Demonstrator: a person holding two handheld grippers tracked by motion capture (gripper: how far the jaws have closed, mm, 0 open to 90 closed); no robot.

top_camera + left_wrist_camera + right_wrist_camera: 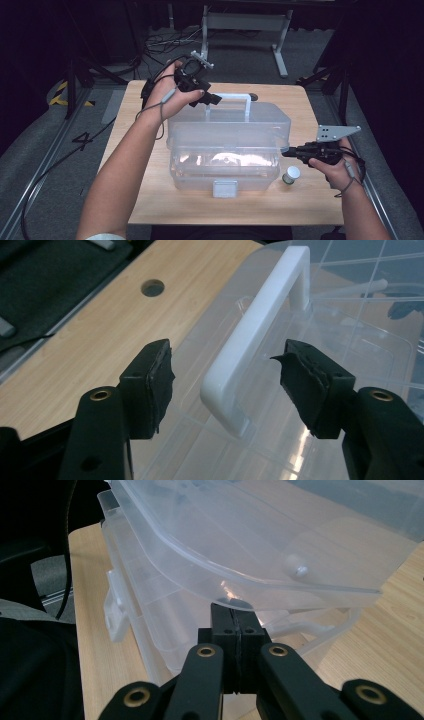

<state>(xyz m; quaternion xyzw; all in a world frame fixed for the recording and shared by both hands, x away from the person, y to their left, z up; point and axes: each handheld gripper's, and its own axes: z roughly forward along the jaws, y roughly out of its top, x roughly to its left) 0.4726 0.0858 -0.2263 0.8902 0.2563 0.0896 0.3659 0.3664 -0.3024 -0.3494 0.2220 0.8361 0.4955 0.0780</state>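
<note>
Two grippers work one clear plastic storage box point(225, 150), which sits in the middle of the wooden tabletop point(130, 150). Its long axis runs left to right, and its grey front latch point(224, 188) faces the near edge.

Nearest, at the right end of the box, the right gripper point(287, 153) has its fingers pressed together with nothing between them. In the right gripper view their tips sit just under the overhanging rim of the lid point(260, 550), which looks lifted and tilted off the base there. A small white-capped jar point(290, 174) stands on the tabletop just beside that end, near the right hand point(334, 167).

Farther back, the left gripper point(212, 98) hovers over the far left of the lid. Its fingers point(150, 385) are spread apart, one on each side of the near corner of the white handle point(260, 335), touching nothing as far as I can tell. The handle's bar lies along the box's length.

The step in hand looks like raising or steadying the lid by its handle. To do it well, I would move the left fingers along to the straight middle of the bar, off the rounded corner, and square them across it before closing, so the smooth plastic does not slip out. The right tips should press only lightly upward under the rim, and the lid should be lifted evenly so the box does not skid towards the jar.
</note>
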